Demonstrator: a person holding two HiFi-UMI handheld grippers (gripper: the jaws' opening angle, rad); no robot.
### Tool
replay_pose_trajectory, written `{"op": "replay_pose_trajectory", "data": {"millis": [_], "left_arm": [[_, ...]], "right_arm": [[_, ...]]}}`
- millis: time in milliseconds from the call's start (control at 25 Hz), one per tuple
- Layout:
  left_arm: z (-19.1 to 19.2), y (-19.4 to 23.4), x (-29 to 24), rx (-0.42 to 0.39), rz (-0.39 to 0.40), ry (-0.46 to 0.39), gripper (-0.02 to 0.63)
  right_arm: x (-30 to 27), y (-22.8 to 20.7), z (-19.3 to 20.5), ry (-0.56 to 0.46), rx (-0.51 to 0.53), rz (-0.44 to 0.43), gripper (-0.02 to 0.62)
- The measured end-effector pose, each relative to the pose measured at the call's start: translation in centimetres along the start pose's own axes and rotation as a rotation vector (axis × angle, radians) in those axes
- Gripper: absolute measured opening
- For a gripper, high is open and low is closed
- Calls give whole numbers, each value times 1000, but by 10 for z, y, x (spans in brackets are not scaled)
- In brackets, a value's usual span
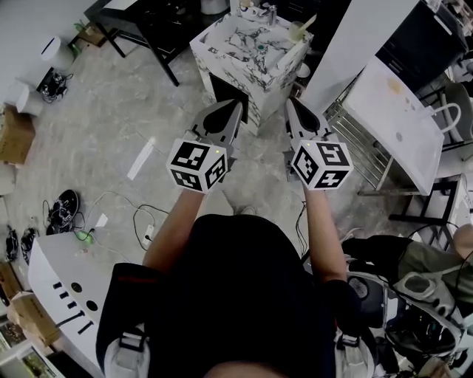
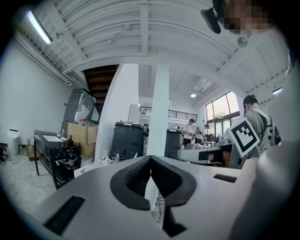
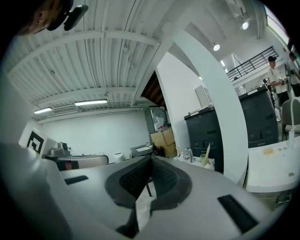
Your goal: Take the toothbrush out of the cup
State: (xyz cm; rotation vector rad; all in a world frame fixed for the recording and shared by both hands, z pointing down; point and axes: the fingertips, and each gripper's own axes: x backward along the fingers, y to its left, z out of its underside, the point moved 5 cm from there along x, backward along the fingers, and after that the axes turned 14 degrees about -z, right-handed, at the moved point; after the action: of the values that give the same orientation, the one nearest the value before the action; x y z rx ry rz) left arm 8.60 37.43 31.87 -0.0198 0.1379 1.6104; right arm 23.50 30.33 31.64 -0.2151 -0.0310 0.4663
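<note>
Below the head camera I get a pale mottled floor [image 1: 111,125]. A cardboard box [image 1: 15,136] sits at far left, loose cables [image 1: 118,214] trail lower down, and a black table [image 1: 148,22] stands at the top. At top centre is a white marbled counter [image 1: 251,44]. The cup [image 1: 298,31] stands upright at its right corner with the toothbrush [image 1: 308,22] in it, leaning right. Further right is a white table [image 1: 399,111].

I hold both tools level, side by side, aimed toward the counter and well apart from the cup. The left gripper [image 1: 236,105] has its jaws pressed together on nothing. The right gripper [image 1: 290,102] is closed and empty too.

The head view gives me only floor and furniture tops. The left gripper view adds a ribbed white ceiling [image 2: 140,42], a white column [image 2: 159,108] and tall windows [image 2: 220,108] at the right. It also shows the right tool's marker cube [image 2: 243,136], but I cannot pick out the cup there. The right gripper view shows the cup side-on, just right of the jaws and well beyond them, with the brush [image 3: 206,152] poking up.

My count is two grippers, two cubes, one counter, one cup and one toothbrush.
</note>
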Motion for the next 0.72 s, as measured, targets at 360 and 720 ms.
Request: {"op": "replay_pose_trajectory", "data": {"millis": [360,720], "left_arm": [[3,-6,-12,28,-4,18,12],[-2,-6,-32,18,-10,29,12]], "right_arm": [[-2,-15,2,12,-15,-22,34],[-8,-33,-2,12,-34,-32,34]]}}
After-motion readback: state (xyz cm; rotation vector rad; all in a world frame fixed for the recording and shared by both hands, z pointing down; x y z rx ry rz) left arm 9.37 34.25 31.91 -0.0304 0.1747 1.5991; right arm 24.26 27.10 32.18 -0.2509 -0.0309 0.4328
